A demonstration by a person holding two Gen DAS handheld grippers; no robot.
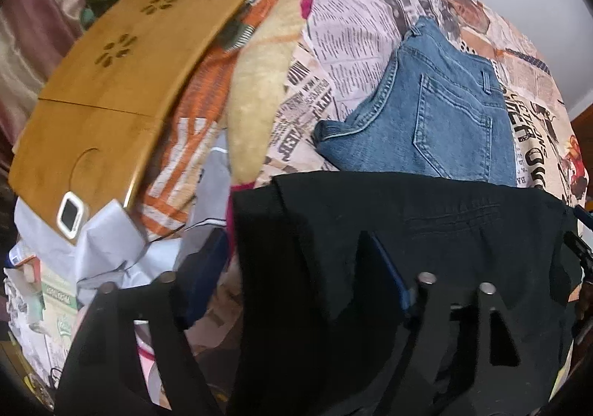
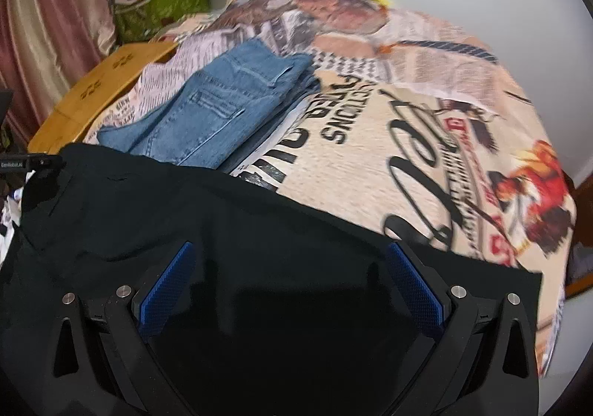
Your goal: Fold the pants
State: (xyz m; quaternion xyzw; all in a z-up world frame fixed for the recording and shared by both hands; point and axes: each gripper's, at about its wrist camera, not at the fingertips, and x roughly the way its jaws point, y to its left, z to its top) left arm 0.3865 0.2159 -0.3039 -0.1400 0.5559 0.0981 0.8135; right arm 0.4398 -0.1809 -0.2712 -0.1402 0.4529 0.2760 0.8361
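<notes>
Faintly, "SNOITS" on bedsheet [image 2: 370,171]

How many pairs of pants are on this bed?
2. Folded blue jeans lie further up the newspaper-print bedspread; black pants are spread in front, under both grippers. More could be hidden in the clutter at the bedside.

A bed [image 2: 370,171] is carrying everything here, and a newsprint-patterned cover [image 1: 348,41] is lying spread over it. Folded blue jeans [image 1: 437,112] are resting directly on that cover, back pocket facing up. Black pants [image 2: 259,230] are lying on the near part of the cover, their far edge just overlapping the jeans. A wooden lap tray [image 1: 111,82] is sitting at the bed's left side, partly over an orange-striped cloth [image 1: 192,119]. Pale garments [image 1: 111,241] are bunching below the tray's near corner.
</notes>
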